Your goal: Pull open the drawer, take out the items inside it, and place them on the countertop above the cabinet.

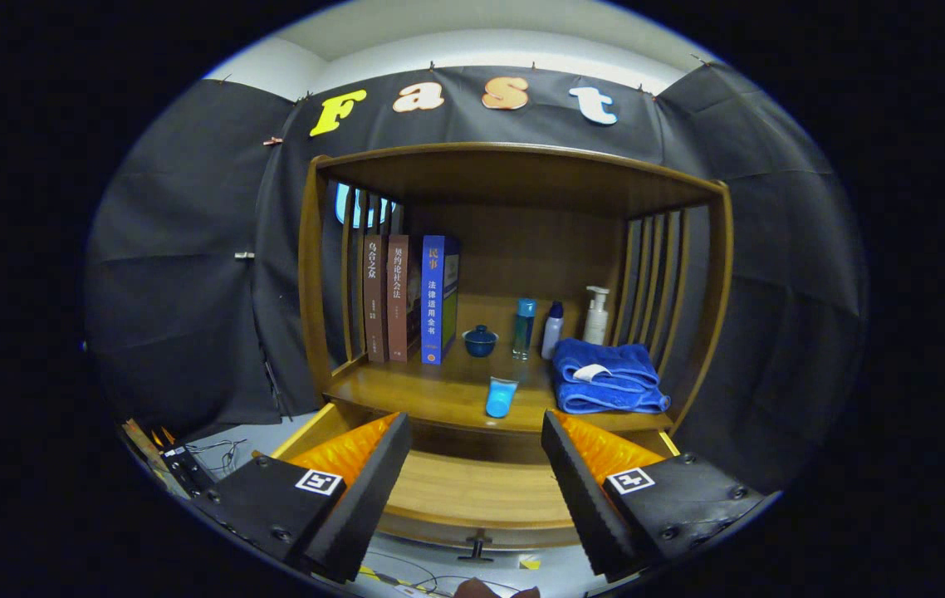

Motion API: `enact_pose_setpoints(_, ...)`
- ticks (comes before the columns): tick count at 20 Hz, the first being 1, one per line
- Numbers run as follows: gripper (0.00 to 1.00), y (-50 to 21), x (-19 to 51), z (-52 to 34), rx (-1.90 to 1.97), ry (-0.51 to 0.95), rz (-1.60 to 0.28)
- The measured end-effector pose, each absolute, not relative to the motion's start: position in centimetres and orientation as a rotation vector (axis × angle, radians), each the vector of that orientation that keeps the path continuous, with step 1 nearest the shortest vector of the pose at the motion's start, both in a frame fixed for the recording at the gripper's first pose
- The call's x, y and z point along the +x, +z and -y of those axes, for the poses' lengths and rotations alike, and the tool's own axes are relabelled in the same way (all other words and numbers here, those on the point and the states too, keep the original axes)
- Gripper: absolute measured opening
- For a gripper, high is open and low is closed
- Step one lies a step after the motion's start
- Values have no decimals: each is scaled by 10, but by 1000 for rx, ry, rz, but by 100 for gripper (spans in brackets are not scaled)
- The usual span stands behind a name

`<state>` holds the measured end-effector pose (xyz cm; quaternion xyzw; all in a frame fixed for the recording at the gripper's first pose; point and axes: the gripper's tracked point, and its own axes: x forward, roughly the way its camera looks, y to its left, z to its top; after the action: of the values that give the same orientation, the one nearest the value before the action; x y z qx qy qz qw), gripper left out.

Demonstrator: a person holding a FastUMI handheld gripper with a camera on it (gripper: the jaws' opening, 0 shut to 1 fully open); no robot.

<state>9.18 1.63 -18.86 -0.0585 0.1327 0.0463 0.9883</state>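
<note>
The wooden cabinet's drawer (472,498) stands pulled open below my fingers, its bare wooden floor showing between them and its small dark handle (477,546) at the front. My gripper (472,453) hovers over the drawer, open, nothing between the fingers. Just beyond them on the countertop (406,390) lies a light blue tube (501,397) on its side near the front edge.
Three upright books (406,297) stand at the left of the countertop. Behind the tube are a small blue lidded bowl (480,340), two slim bottles (525,328), a pump bottle (596,316) and a folded blue towel (605,375). Slatted sides and a roof enclose the shelf. Cables (219,453) lie on the floor.
</note>
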Motion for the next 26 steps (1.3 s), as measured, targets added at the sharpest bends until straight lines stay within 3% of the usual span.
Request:
enact_pose_setpoints(7,99,-272,41,6,-107,8,-269)
enact_pose_setpoints(12,100,-330,43,19,-109,-14,-344)
enact_pose_setpoints(26,100,-364,62,28,-118,-31,-380)
